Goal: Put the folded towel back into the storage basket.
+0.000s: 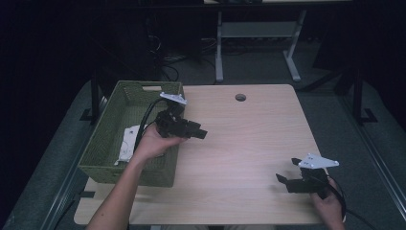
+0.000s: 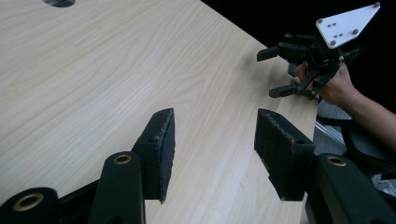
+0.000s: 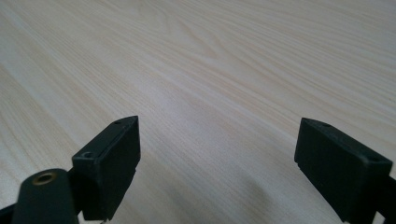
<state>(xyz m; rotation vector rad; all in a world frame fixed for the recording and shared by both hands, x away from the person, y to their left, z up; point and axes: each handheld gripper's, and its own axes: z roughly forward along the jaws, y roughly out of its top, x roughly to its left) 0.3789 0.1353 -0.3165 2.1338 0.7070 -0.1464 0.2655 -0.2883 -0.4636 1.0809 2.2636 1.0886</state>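
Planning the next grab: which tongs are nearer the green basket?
Left. The left tongs hover just past the green basket's right rim; the right tongs sit far across the table, near its front right corner.

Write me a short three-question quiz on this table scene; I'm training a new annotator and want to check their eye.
1. True or false: the left gripper is clamped on the white item.
2. Where does the white item lie? A) on the bare table B) in the green basket C) on the floor
3. Fill in: the right gripper is over the table's near-____ corner.

Key: 1 false, its jaws are apart with nothing between them; 2 B; 3 right.
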